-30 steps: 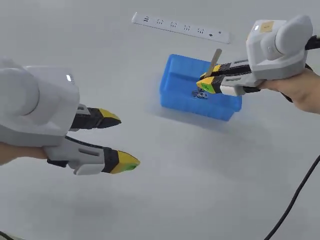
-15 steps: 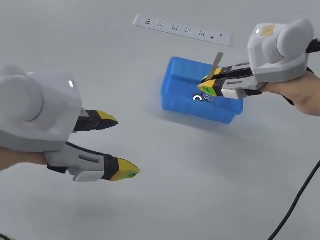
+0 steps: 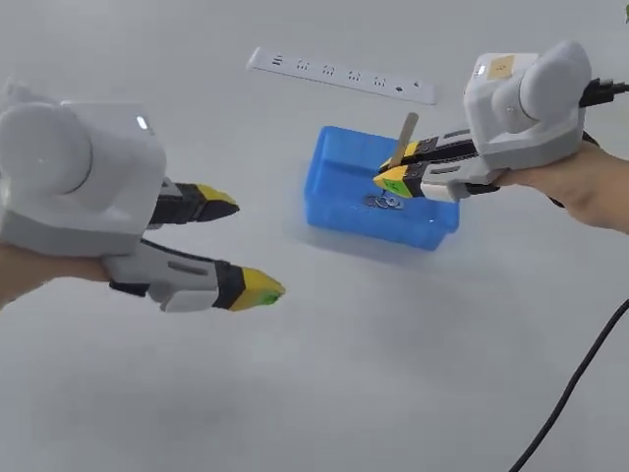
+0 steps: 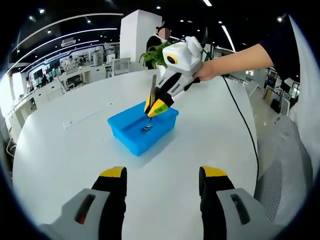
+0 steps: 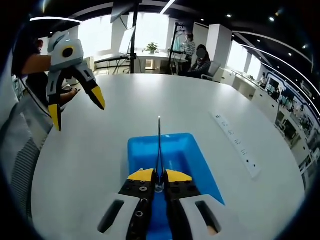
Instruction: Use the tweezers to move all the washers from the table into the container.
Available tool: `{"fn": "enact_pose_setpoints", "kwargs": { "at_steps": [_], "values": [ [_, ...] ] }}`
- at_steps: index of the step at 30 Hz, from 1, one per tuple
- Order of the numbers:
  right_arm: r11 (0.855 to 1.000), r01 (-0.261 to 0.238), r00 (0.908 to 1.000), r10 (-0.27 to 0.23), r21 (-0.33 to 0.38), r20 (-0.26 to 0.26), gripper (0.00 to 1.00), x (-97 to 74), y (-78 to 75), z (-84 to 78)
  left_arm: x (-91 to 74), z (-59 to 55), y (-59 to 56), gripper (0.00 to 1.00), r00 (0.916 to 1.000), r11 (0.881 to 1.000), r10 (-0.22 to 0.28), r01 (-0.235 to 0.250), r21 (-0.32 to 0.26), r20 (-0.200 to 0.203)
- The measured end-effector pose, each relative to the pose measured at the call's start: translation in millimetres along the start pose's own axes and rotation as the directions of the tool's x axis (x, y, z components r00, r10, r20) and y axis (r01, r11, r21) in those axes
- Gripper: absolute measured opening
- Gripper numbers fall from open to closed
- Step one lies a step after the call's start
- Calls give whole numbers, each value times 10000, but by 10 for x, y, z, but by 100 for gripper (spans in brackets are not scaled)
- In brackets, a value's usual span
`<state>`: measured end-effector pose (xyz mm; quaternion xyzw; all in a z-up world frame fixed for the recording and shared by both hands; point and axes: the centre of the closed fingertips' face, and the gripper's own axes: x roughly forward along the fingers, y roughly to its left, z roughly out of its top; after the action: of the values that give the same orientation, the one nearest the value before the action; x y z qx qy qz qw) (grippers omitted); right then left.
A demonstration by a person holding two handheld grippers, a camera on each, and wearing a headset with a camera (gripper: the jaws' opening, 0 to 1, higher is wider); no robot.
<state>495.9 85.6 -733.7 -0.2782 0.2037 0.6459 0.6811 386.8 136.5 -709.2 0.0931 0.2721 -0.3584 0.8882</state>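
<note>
A blue container (image 3: 334, 211) stands mid-table with a few washers (image 3: 383, 202) lying inside it. My right gripper (image 3: 388, 180) hovers just over the container, shut on the tweezers (image 3: 405, 133), which jut upward from the jaws; I see nothing at their free end. In the right gripper view the tweezers (image 5: 159, 145) run forward from the shut gripper (image 5: 159, 175) above the container (image 5: 175, 152). My left gripper (image 3: 241, 246) is open and holds nothing, well left of the container. The left gripper view has its open gripper (image 4: 164, 175) facing the container (image 4: 125, 132), the washers (image 4: 146, 128) and the right gripper (image 4: 157, 106).
A white power strip (image 3: 339, 76) lies beyond the container, also the strip (image 5: 237, 142) on the right. A black cable (image 3: 575, 379) trails over the table at the right. People sit at the table's far end (image 5: 197, 60). Bare table surrounds the container.
The camera has shifted a little. The right gripper stays over the container with the tweezers. The left gripper, still open, has come slightly nearer the container.
</note>
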Motion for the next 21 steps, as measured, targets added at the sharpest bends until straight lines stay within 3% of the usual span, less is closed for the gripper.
{"fn": "enact_pose_setpoints", "kwargs": {
  "at_steps": [4, 5, 10, 13, 16, 18, 21],
  "values": [
    [10000, 31, 10000, -31, -37, 44, 8, -12, -11, 13, 140, 295, 162, 58, 9990, 9995, 257, -264, 181, 370],
    [10000, 33, 10000, -32, -43, 48, 8, -12, -12, 13, 157, 315, 178, 56, 9989, 9994, 289, -296, 188, 363],
    [10000, -55, 10000, 56, -50, 37, 8, -7, -10, 1, 416, 662, 274, 53, 9978, 9949, -41, -27, 1012, 663],
    [9998, -143, 9999, 142, -133, -66, 7, 2, 5, -17, 595, 720, 358, 48, 9988, 9938, -290, 245, 1087, 397],
    [9995, -198, 9998, 196, -245, -83, 7, 6, 20, -23, 701, 839, 395, 45, 9977, 9889, -486, 415, 1428, 472],
    [9994, -196, 9997, 193, -298, -129, 7, 7, 18, -30, 766, 923, 378, 43, 9963, 9816, -742, 655, 1793, 427],
    [9995, -169, 9997, 165, -275, -153, 7, 10, 5, -37, 847, 992, 294, 40, 9917, 9555, -1286, 1222, 2686, 63]
  ]
}}
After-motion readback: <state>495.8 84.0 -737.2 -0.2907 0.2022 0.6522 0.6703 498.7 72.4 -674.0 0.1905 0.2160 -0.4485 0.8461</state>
